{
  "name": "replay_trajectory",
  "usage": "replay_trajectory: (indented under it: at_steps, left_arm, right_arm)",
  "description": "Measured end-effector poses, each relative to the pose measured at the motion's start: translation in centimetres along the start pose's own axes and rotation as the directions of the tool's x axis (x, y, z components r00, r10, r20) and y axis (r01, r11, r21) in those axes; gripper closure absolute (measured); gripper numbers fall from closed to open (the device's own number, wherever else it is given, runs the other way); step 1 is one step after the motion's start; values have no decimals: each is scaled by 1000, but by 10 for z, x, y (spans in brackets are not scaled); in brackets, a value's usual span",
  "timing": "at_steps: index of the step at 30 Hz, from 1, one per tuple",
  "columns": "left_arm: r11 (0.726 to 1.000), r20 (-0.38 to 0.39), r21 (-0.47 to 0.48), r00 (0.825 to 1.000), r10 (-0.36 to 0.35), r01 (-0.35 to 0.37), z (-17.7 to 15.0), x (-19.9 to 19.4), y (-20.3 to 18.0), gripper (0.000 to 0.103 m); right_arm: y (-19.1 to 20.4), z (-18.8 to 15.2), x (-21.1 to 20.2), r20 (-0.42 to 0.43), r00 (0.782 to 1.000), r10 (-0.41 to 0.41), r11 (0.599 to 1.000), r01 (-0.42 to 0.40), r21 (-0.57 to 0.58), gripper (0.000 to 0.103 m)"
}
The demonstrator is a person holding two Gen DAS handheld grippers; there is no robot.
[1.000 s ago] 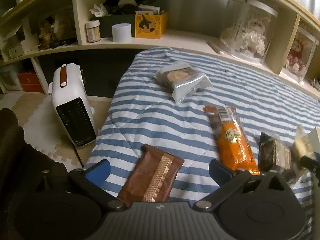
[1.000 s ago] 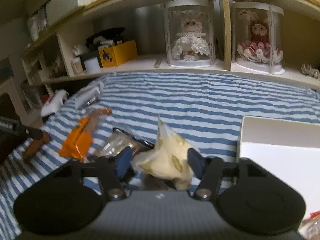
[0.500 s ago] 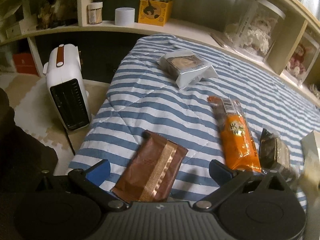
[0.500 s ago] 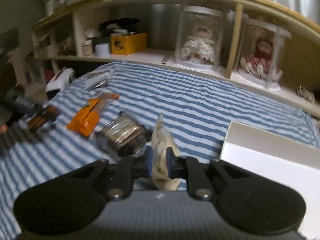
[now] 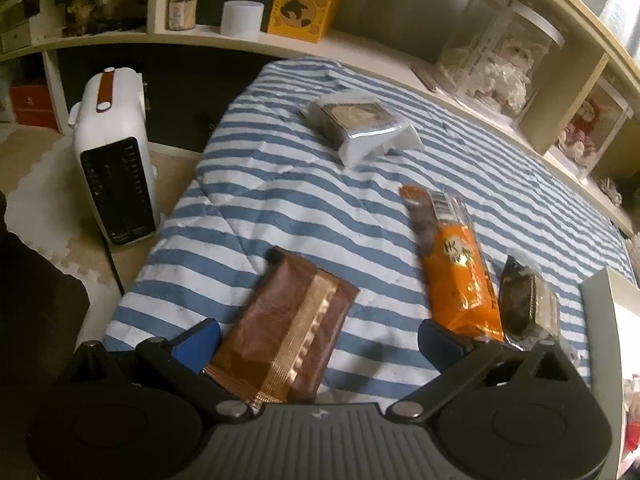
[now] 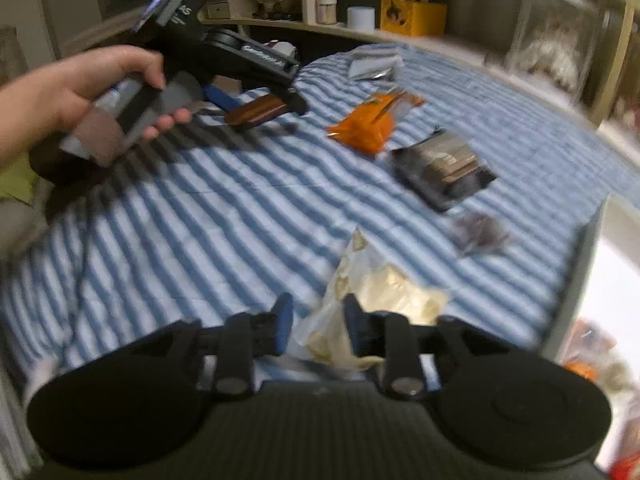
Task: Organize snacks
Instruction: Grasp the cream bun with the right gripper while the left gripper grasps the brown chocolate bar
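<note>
The right gripper (image 6: 316, 322) has its blue pads pinching the crinkled end of a pale yellow snack bag (image 6: 384, 292), the jaws just easing apart with the bag between them; the bag is carried above the striped blanket (image 6: 224, 216), close to the white box (image 6: 616, 280) at the blanket's right edge. The left gripper (image 5: 316, 336) stands wide open, pressing on nothing, and the lower end of a brown snack packet (image 5: 288, 328) lies between its fingers near the blanket's near-left corner. Just to the right of that packet lies an orange snack packet (image 5: 456, 264), and beside it, near the box wall (image 5: 600, 320), a dark clear-wrapped snack (image 5: 528, 308). Farther up, toward the blanket's far edge, sits a silver-wrapped snack (image 5: 360, 124). In the right wrist view a hand (image 6: 92, 92) grips the handle of the left gripper over the blanket's left side. Beyond the left edge a white heater (image 5: 112, 168) stands on the floor, and a shelf (image 5: 360, 46) runs behind.
</note>
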State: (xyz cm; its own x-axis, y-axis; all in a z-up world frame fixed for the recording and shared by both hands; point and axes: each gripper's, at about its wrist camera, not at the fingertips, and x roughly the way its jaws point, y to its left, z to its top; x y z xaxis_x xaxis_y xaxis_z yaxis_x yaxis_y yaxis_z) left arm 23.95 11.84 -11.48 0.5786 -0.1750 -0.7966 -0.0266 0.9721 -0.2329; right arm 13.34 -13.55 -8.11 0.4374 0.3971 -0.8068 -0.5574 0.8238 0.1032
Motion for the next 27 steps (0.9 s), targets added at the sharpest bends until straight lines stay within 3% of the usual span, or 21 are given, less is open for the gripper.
replay_trajectory:
  at_steps: [2,5,8,12,16,21,25,27]
  left_arm:
    - [1000,-17,17,1000,-3,3,-1,1,-3,0]
    - [999,-49,34,999,-16,17,-2,0,-8,0]
    - [998,-96,49,994,-45,49,-4,-2,-14,0]
    - [994,-137,65,987,-81,91,-6,-7,-20,0]
    - [993,-123,53,988,-94,101,-4,-11,-23,2]
    - [998,-68,47,997,-37,40,-1,-9,-22,19]
    - [999,-47,49,999,-3,5,0,-5,-21,27]
    - [998,-35,59,999,18,-16,0,-4,-23,32]
  right_arm:
    - [-4,4,-3,24,1000,19,998,-21,64,24]
    - [-12,9,-11,88,996,3,982,-19,187,10]
    - [-29,13,-10,84,995,-48,954,21,300,4]
    - [-48,12,9,22,997,-70,915,55,400,3]
    - [-60,4,25,-40,998,-55,880,67,470,3]
    - [-63,0,38,-75,997,-16,862,52,504,5]
    - [-64,-5,36,-85,996,-23,860,63,507,30]
    - [-65,-4,35,-82,997,-9,862,49,505,36]
